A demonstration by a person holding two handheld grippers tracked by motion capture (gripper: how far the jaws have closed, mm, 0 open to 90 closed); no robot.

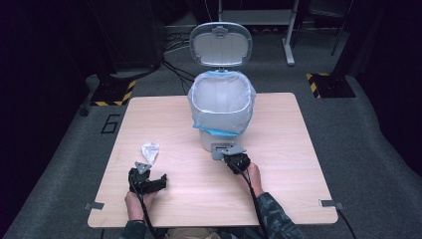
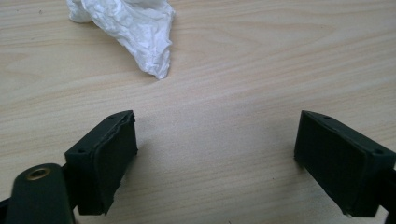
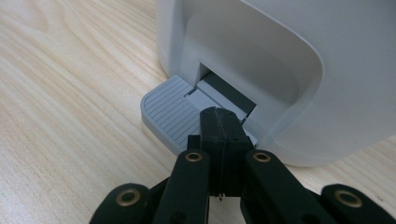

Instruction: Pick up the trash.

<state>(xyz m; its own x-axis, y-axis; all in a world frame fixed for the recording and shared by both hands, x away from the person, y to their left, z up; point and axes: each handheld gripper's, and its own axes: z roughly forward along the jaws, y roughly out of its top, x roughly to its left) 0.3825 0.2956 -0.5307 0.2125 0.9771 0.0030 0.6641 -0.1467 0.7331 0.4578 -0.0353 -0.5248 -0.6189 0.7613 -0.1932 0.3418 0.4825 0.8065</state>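
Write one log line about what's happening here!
right gripper shut, pressing bin pedal | lid up | left gripper open near crumpled tissue

A white pedal bin (image 1: 221,107) with a blue-edged liner stands on the wooden table (image 1: 278,164), its lid (image 1: 220,44) raised. The right gripper (image 1: 234,158) rests on the grey pedal (image 1: 221,149). The left gripper (image 1: 148,180) is near a crumpled tissue (image 1: 149,151).

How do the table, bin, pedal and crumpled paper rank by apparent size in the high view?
1. table
2. bin
3. and 4. pedal and crumpled paper: these look alike, so no ranking.
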